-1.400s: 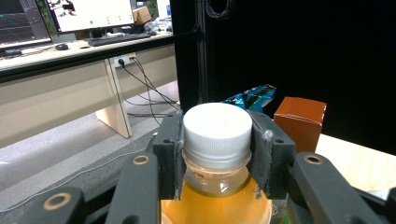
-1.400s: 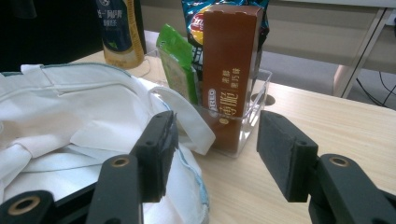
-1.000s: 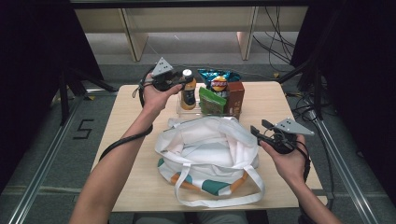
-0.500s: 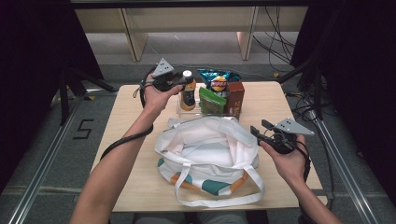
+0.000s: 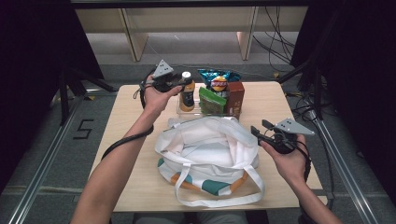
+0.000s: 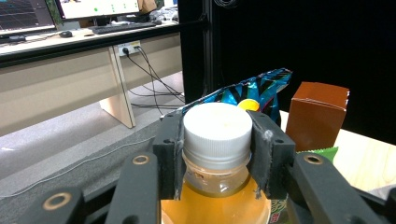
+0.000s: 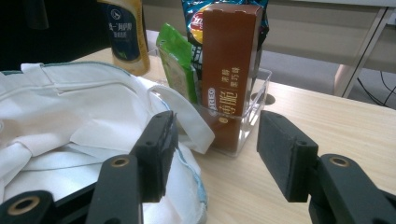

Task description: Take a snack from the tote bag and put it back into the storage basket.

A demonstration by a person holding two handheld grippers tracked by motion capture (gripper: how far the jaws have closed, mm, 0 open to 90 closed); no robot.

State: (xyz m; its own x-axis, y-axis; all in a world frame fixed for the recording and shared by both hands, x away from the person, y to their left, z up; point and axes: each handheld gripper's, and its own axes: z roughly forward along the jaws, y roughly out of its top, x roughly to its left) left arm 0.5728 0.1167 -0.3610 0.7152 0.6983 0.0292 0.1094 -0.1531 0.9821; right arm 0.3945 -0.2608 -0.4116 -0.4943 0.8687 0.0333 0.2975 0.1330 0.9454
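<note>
High view: the left tongs (image 5: 183,84) clamp the cap of the bottle (image 5: 187,95), which stands upright at the left end of the clear tray (image 5: 180,111) on the desk (image 5: 126,112), beyond the open white bag (image 5: 205,149). The right tongs (image 5: 259,131) hover by the bag's right rim.

Left gripper view: both pads press the white cap (image 6: 217,128). The full bottle will probably be heavy and smooth, so the ribbed cap gives the surer hold; keep it upright.

Right gripper view: the jaws stand apart, empty, aimed at the brown box (image 7: 229,70).
</note>
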